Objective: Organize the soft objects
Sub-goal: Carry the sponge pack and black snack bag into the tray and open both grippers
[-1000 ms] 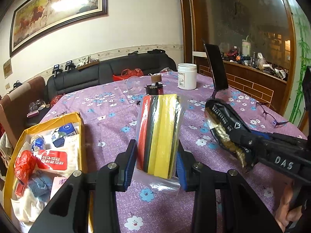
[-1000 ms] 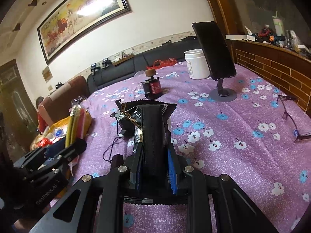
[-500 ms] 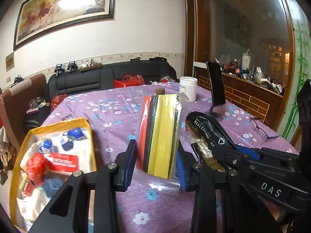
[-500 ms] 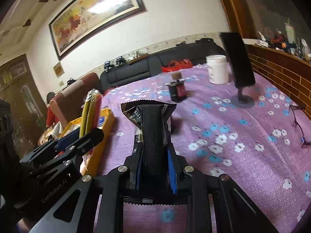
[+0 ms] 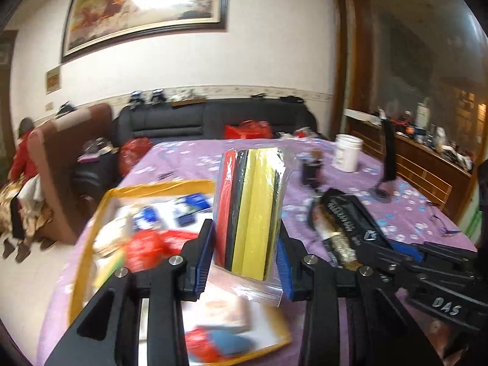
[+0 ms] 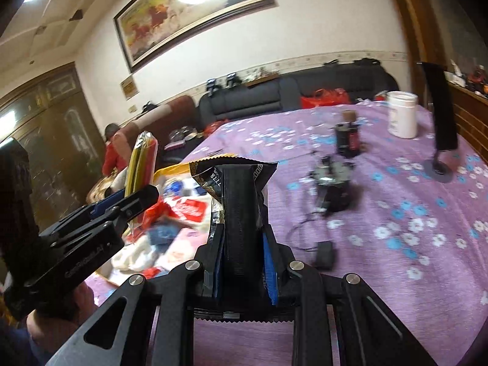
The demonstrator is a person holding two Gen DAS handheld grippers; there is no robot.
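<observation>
Sponges in a clear bag (image 5: 248, 213), clamped by the left gripper (image 5: 244, 254), hung above the yellow box (image 5: 88, 238); the right gripper (image 6: 241, 270) pinched a black packet (image 6: 236, 201).

Both wrist views look forward along their fingers, close above the purple table (image 5: 405, 210), sharing the yellow-rimmed box (image 6: 170, 172) on it

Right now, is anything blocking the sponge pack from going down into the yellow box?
Nothing visible does. The left tongs hold the sponge pack over the open yellow box, which already has packets inside but no lid.
</observation>
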